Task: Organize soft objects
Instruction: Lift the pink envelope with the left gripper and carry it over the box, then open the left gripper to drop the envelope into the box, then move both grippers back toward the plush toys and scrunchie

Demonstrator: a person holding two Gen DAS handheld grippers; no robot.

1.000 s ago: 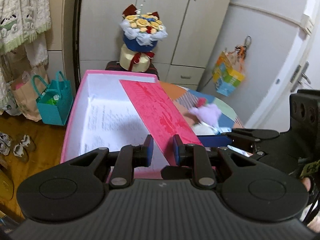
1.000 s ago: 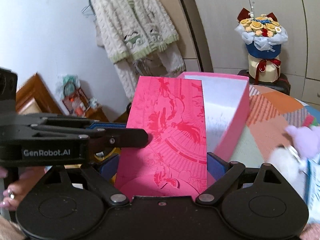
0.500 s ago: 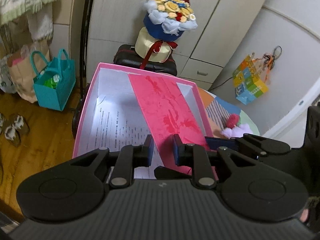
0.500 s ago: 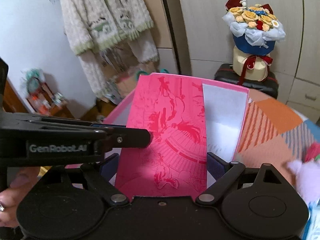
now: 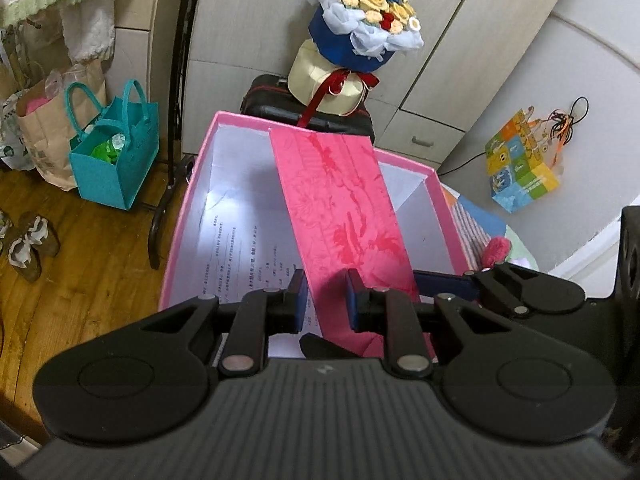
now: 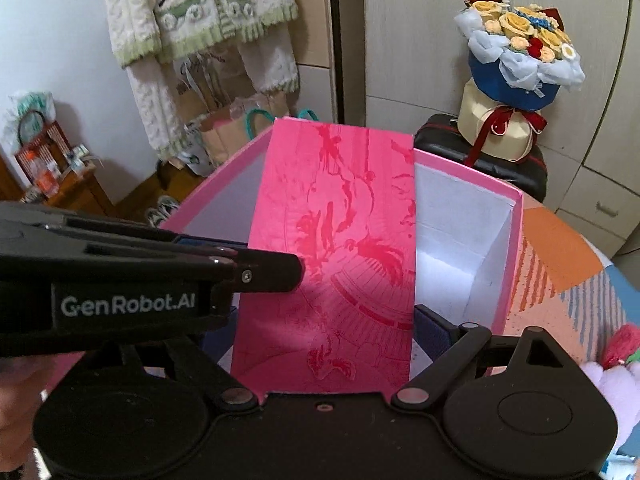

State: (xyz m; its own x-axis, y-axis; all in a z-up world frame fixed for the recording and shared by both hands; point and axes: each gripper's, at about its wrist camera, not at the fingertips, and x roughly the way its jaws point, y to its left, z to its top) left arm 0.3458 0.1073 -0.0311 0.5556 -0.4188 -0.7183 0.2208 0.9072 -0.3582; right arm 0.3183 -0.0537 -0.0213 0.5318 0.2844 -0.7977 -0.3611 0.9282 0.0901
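A pink box [image 5: 182, 216] with a white lining and a printed sheet inside sits on the table; it also shows in the right wrist view [image 6: 516, 240]. A red patterned lid flap [image 5: 340, 216] leans over the box opening. My left gripper [image 5: 326, 298] is shut on the flap's near edge. My right gripper [image 6: 320, 332] has its jaws spread wide on either side of the flap [image 6: 340, 248], blue pads against its two side edges. A purple and red plush toy [image 6: 612, 368] lies on the table to the right of the box.
A patchwork tablecloth [image 6: 560, 264] covers the table. A flower bouquet [image 5: 356, 44] stands on a black suitcase behind the box. A teal bag [image 5: 114, 164] and paper bags stand on the wooden floor at left. Cardigans [image 6: 200, 20] hang on a rack.
Both grippers and the box with its flap have swung left and tilted; the box now sits more centred and the plush toy has slid toward the right edge of both views.
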